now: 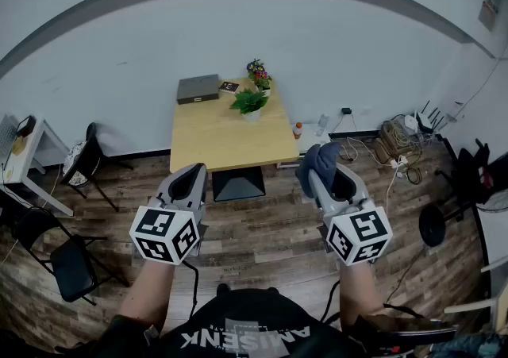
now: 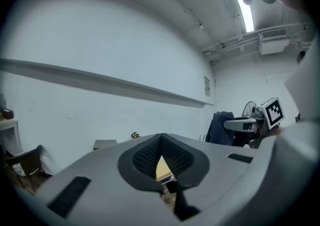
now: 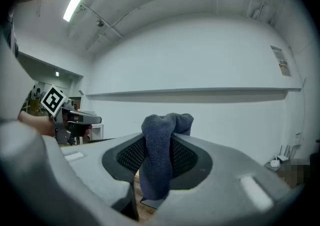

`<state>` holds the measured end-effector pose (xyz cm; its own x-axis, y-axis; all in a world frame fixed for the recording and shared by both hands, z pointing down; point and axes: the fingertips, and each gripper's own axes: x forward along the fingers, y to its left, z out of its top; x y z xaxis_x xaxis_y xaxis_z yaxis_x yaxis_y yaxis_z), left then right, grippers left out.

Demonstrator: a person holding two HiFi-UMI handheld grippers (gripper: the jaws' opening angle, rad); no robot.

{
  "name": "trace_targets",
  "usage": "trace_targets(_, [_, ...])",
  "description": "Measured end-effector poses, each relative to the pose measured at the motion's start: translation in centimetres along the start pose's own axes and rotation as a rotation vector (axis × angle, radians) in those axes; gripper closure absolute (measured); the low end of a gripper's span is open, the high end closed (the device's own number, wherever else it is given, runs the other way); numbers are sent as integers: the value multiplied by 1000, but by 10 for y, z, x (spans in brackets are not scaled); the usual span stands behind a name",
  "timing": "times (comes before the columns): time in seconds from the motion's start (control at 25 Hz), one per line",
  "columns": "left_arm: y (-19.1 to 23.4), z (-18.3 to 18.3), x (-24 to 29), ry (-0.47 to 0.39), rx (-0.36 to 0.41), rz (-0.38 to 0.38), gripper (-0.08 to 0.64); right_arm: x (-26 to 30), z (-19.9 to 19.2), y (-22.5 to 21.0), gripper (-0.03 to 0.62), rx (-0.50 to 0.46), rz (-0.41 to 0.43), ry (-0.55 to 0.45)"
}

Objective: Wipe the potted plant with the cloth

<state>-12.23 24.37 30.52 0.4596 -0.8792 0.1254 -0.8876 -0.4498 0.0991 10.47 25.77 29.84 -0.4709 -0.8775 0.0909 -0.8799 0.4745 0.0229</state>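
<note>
While the right gripper (image 3: 159, 156) pinches a dark blue terry cloth (image 3: 157, 170) between its mesh pads, the left gripper (image 2: 161, 156) is pressed together on nothing. The small green leafy plant in a white pot (image 1: 250, 102) stands on the light wooden table (image 1: 214, 146), at 12 o'clock from the person and well apart from both grippers.

Risks, as judged:
- The cloth is held by one fold, so dragging it over leaves could pull it free.
- The pot looks light. With no steadying hold, a wipe could tip it or shove it.
- A pink-flowered pot plant (image 1: 259, 75) at 1 o'clock of the green one could get knocked.

Views: only the head view shows the plant and the table top. Only the right gripper view shows how the cloth sits in the jaws, bunched above and hanging below.
</note>
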Motion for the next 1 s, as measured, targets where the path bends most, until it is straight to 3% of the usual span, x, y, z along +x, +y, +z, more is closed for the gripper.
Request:
trace_targets(0.32, [4,-2,-1,-3,-16,4,558,1,1,1,460,19,-7,-8])
trace_targets(0.56, [16,-6,-5,-1,36,36,558,5,1,7,459,73,-2,-30])
trace_targets(0.72, [26,-7,-7,-3,-37,6,558,13,0,14,459,88,-6,-27])
trace_targets(0.92, [45,-9,-9,1,31,3,558,25,2,22,459,107,-48,-35])
trace_targets(1.0, [54,-10,-10,-8,17,-14,558,31,2,29,459,105,-54,-37])
